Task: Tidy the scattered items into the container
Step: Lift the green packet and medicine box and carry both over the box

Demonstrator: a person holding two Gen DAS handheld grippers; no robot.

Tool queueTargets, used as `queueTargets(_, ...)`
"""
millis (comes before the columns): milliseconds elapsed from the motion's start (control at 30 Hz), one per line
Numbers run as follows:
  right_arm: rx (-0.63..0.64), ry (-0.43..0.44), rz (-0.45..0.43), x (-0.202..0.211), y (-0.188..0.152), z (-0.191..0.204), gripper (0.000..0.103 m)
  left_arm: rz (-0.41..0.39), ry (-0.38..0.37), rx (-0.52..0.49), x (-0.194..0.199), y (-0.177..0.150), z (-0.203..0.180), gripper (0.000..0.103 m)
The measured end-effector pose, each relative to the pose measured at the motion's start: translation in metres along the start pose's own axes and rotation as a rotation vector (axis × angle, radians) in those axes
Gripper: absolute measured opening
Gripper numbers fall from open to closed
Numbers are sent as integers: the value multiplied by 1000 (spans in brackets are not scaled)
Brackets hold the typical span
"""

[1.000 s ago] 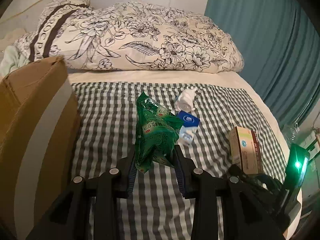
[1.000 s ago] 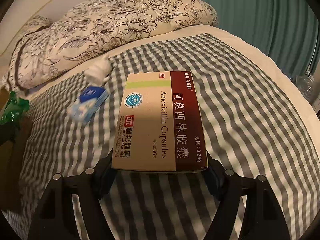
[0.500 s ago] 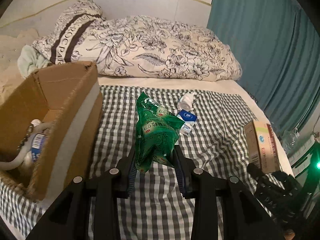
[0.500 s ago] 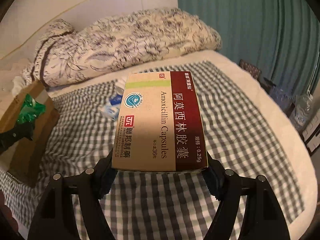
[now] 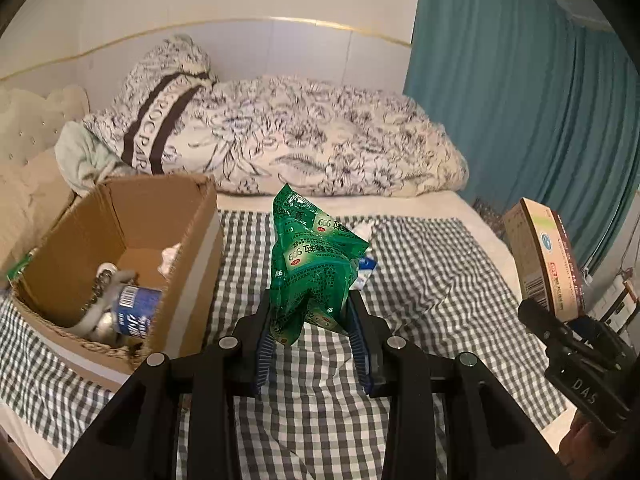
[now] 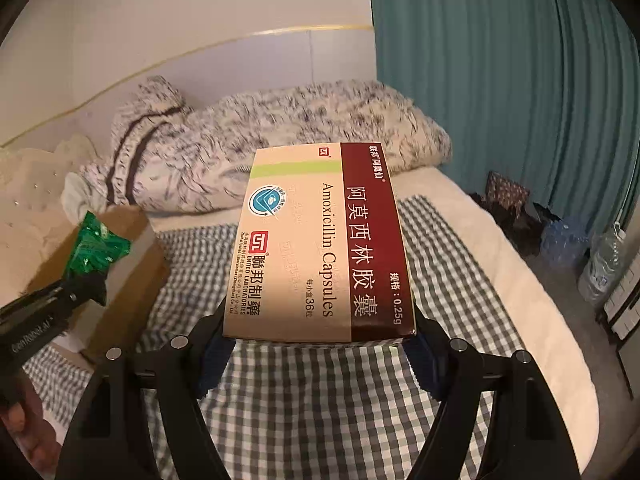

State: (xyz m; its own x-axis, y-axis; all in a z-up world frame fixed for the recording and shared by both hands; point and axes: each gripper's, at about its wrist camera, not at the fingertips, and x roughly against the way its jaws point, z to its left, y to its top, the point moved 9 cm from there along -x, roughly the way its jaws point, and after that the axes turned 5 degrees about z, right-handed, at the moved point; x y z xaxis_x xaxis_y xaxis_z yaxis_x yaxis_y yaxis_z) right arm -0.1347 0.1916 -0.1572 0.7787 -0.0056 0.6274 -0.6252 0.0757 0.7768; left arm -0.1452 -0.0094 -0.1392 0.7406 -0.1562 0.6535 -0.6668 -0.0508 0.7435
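The left hand-held gripper (image 5: 312, 320) is clenched on a crinkled green foil sachet pack (image 5: 316, 264), held upright in the air above the grey-and-white checked bed cover (image 5: 420, 280), just right of the open brown cardboard box (image 5: 120, 216). The right hand-held gripper (image 6: 320, 344) grasps a flat beige-and-maroon cardboard amoxicillin capsule box (image 6: 324, 244) by its side edges, also raised over the bed, well right of the container.

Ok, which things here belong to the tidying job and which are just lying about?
Job:
- green foil sachet pack, held in left gripper
- beige-and-maroon capsule carton, held in right gripper
- open brown cardboard box
- small blue-and-white box

Lying about:
- floral duvet
- teal curtain
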Motion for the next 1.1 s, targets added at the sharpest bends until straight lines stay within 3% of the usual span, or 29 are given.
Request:
queueTargets(367, 6, 28, -106, 69, 30, 13, 74, -123, -6, -15, 69, 29, -3, 35)
queueTargets(600, 20, 38, -143, 93, 43, 24, 75, -154, -3, -26, 85, 37, 1, 35)
queueTargets(900, 31, 53, -103, 79, 43, 44, 75, -150, 23, -26, 80, 38, 23, 35)
queueTargets(1100, 47, 90, -77, 59, 48, 75, 75, -147, 62, -3, 77, 41, 61, 35)
